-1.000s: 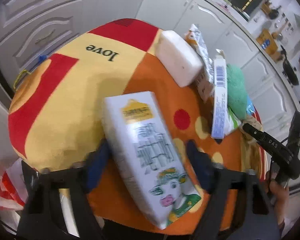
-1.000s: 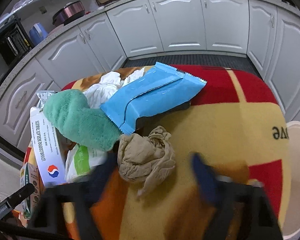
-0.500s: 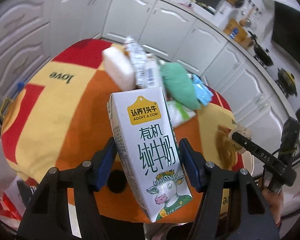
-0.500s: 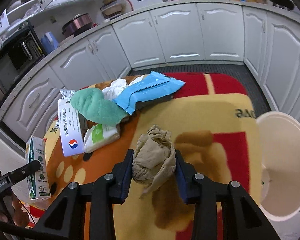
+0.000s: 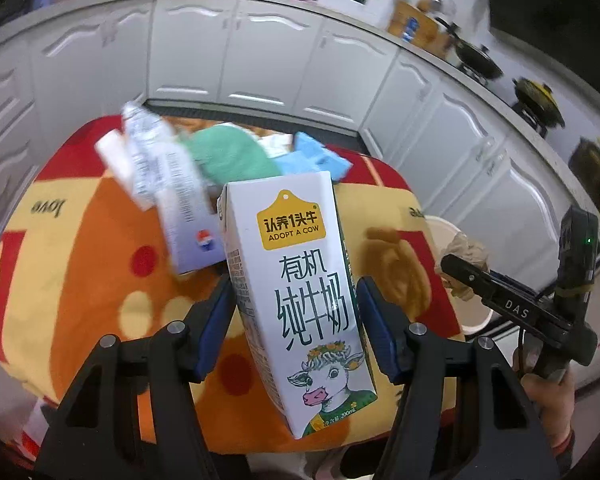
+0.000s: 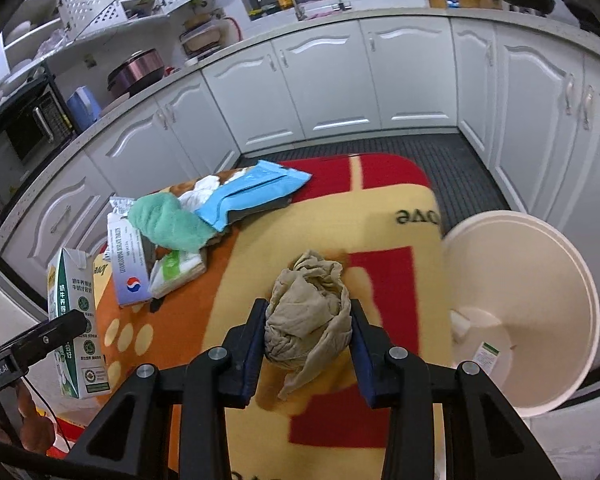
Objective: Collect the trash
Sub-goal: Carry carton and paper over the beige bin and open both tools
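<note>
So the milk carton (image 5: 300, 292), white with a yellow "ADOPT A COW" label and a cartoon cow near the bottom, is up off the table, tilted, and clamped between the blue pads of the left gripper (image 5: 296, 316), whose jaws have just been closing in on it. Over on the other side, the right gripper (image 6: 309, 322) is squeezed tight on a crumpled beige wad (image 6: 308, 312) that looks like thin fabric or paper, also lifted clear of the tabletop. Just to the right of that one sits the white bin (image 6: 540, 280), open-topped, right at the table edge, with a small scrap or two already at the bottom.

The table itself has a red, orange and yellow cloth (image 6: 260, 248) with "love" printed on it. The pile left on it at the far end: a green towel (image 6: 168, 220), a blue wrapper (image 6: 256, 188), a white medicine box (image 6: 126, 268), and a small green-and-white packet (image 6: 176, 272). White kitchen cabinets (image 6: 328, 80) wrap around behind everything.
</note>
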Tool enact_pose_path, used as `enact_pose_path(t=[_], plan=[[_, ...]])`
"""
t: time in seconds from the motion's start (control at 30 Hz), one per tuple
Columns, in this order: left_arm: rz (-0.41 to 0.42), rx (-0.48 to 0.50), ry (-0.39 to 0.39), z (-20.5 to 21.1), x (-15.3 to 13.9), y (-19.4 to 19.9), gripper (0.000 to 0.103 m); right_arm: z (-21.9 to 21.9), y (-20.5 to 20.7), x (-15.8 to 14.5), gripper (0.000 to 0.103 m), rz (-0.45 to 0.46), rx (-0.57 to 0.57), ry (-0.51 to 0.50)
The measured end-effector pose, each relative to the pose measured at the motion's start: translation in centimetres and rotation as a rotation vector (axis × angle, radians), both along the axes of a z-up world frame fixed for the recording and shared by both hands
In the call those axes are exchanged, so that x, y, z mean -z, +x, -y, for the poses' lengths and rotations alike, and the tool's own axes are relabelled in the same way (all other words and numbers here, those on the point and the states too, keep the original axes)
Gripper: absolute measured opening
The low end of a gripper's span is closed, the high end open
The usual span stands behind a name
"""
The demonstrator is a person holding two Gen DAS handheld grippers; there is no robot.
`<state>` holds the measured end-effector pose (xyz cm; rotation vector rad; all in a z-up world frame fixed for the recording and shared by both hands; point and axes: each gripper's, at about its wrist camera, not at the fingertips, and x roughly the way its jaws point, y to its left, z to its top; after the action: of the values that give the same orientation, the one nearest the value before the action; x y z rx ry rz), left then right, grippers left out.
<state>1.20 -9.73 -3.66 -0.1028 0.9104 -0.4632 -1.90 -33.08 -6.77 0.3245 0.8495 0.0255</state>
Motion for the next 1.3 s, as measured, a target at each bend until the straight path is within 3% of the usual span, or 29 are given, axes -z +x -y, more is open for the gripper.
enact_pose_path(t=[0.77,1.1,1.3], plan=[[0.062,0.232,0.124,14.5,1.0,1.4,0.059,8.4,-3.5,1.5,0.037,-0.049,0.184,-0.015],[0.049,0.327,0.125,21.1,2.5,2.5,0.058,13.3,-4.7,3.7,0.037,-0.107,0.293,-0.021],[-0.008,0.374,0.072,24.4,3.6,3.4,0.058,15.6,-4.6,5.4,0.037,-0.147,0.334,-0.014]])
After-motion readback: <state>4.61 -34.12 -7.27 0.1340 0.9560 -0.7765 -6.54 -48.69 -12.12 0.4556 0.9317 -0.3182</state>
